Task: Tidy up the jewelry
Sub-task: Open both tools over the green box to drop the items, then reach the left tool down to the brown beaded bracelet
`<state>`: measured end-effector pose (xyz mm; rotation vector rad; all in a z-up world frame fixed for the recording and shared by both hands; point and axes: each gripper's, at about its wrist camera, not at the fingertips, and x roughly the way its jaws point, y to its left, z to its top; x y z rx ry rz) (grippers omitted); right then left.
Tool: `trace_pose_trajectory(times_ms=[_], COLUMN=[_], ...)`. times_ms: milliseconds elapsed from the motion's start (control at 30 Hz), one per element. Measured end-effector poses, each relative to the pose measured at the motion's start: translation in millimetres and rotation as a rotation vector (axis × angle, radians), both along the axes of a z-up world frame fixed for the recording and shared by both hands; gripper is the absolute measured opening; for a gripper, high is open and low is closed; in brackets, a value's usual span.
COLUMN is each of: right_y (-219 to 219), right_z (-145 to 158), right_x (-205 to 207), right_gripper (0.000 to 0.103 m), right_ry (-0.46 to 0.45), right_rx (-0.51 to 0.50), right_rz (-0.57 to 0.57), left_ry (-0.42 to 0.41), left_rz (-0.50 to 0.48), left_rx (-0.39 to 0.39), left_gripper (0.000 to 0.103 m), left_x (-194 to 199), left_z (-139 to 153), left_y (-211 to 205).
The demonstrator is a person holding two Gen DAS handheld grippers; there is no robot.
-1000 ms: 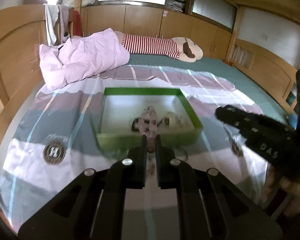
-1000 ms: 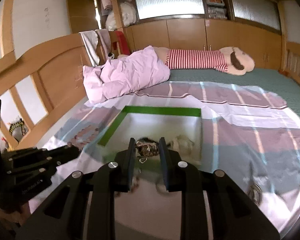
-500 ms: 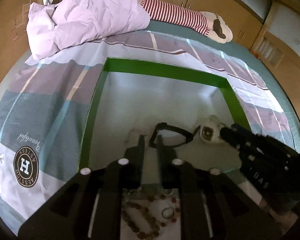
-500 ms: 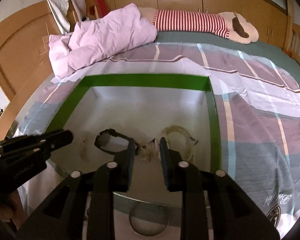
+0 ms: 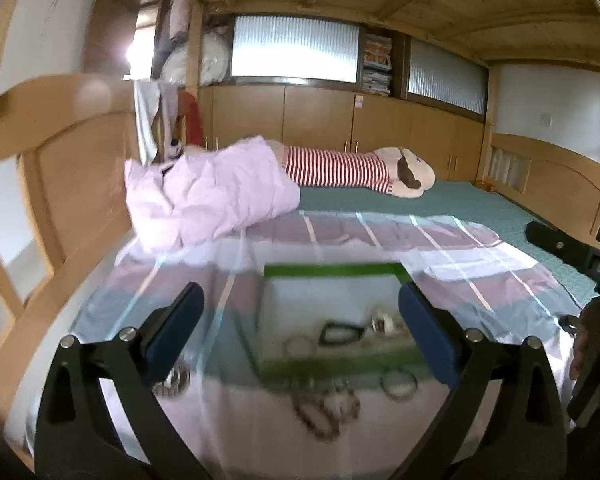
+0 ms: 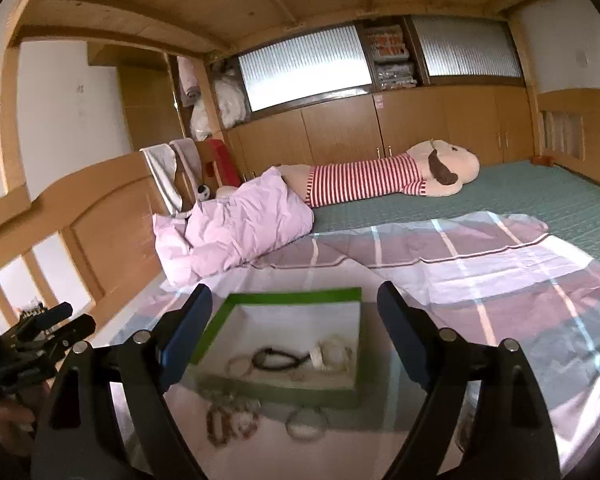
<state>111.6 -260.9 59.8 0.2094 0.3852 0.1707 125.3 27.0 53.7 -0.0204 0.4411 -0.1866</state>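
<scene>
Presently, in the left wrist view, the left tongs (image 5: 300,312) stand spread wide, their jaws having just been opening, with nothing between the pads. The green-rimmed box (image 5: 332,270) lies straight ahead on the bed, holding a black loop (image 5: 340,333) and pale pieces. Loose on the bedspread (image 5: 500,280) before the box's near wall lie a bead bracelet (image 5: 324,404), dead ahead and nearest these tongs, and a ring bangle (image 5: 399,384) to its right.

In the right wrist view, the right tongs (image 6: 294,312) are likewise spread after opening, empty. The bangle (image 6: 306,420) lies centred ahead; the beads (image 6: 230,416) lie leftward. Judgement: left takes beads, right takes bangle.
</scene>
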Motion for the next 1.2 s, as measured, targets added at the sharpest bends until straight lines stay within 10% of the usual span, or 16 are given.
trace_pose_trajectory(times_ms=[533,1200], right_y=[23,20], right_z=[-31,-44], right_x=[-32,-15], right_gripper=[0.083,0.083], right_ry=[0.127,0.206], right_rx=[0.003,0.004], right_rz=[0.056,0.080], left_ry=[0.206,0.565], left_rz=[0.038,0.033], left_rx=[-0.009,0.047], left_gripper=[0.095,0.046], left_x=[-37,63], left_z=[-59,-179], left_y=[19,-23])
